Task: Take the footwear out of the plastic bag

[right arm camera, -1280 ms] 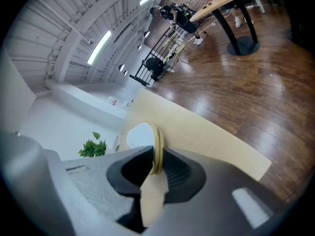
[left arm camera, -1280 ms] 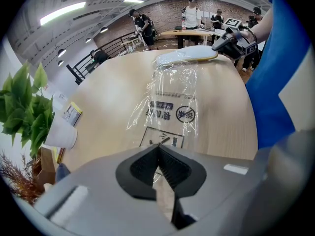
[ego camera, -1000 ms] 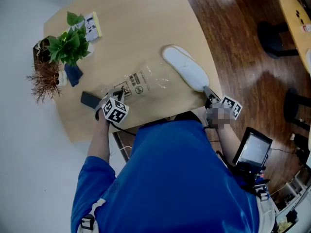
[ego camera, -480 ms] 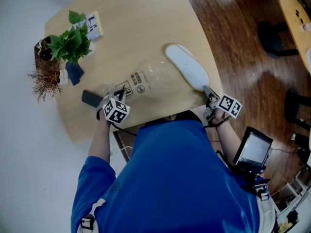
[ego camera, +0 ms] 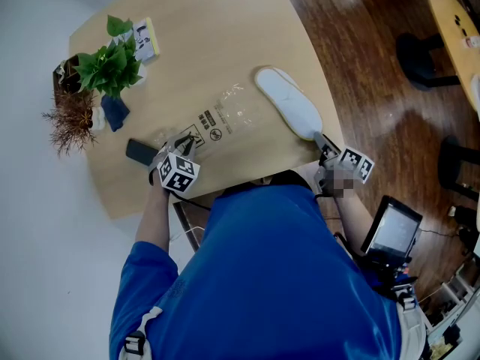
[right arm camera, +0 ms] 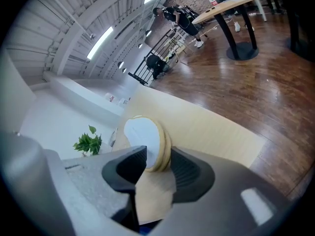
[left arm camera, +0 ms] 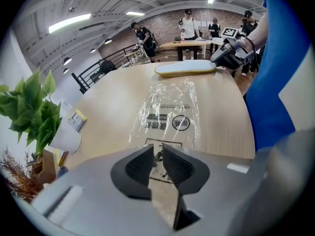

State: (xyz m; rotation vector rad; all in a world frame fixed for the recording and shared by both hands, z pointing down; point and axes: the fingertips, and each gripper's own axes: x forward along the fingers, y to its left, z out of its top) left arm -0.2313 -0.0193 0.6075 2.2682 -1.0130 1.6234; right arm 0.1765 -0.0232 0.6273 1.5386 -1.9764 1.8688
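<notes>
**Slipper out, bag lying flat**

Slipper is clear of the plastic bag. It has a white top and a yellowish sole, and it lies flat on the wooden counter just beside the bag's far right corner. The bag is see-through and flattened, with its black print facing up.

The right gripper sits at the slipper end that points away from the bag. Its jaws have just been opening and now stand wide apart. The slipper's rounded end is still between them, but nothing is squeezing it.

The left gripper is at the bag's near edge, the end opposite the slipper, and it's tipped steeply down. Its jaws have just been opening too, though only to a narrow gap. The bag's crinkly edge sits right at the tips, and the pads aren't clamped on it.

Other stuff, all out past the bag's left side:
- A leafy green plant is well apart from the bag.
- A bunch of dry twigs is also well apart.
- A small yellow-edged card lies beyond the plant.
- A dark flat thing lies just off the bag's near left corner.
</notes>
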